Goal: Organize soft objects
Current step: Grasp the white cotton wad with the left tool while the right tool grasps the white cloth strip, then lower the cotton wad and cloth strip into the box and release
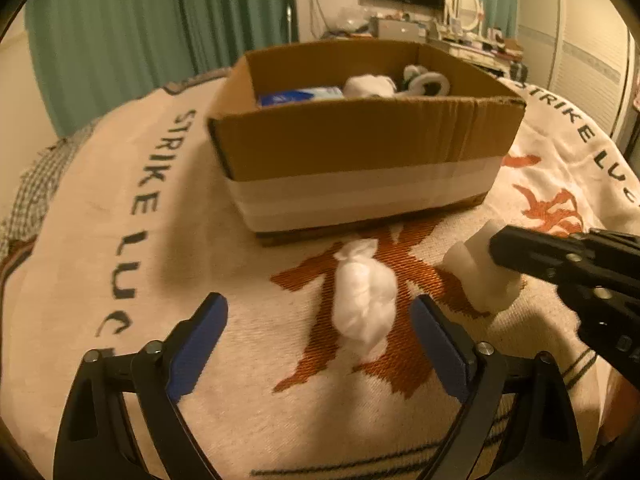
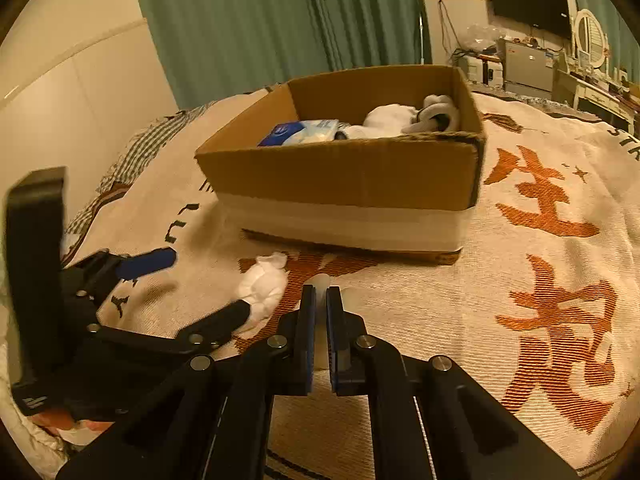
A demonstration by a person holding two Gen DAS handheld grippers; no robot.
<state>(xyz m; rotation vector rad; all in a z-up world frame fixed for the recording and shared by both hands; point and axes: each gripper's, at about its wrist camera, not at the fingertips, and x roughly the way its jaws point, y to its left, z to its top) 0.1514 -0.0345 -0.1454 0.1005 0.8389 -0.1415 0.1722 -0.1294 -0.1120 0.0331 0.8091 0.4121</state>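
Lots hidden or cropped here

Only the tops of the blue pack (image 1: 298, 95), white bundle (image 1: 368, 85) and grey-white thing (image 1: 426, 80) peeking over the cardboard box (image 1: 360, 140) wall, rest out of sight. Pale soft piece (image 2: 322, 336) mostly buried between the right gripper (image 2: 320, 308) pads, shape hard to call. Right gripper body chopped off by the edge in the left view. White wad (image 2: 262, 286) partly covered by a left gripper (image 2: 208, 292) finger. Blanket lettering (image 1: 592, 144) cropped. Dresser clutter (image 1: 472, 36) too blurry to name.
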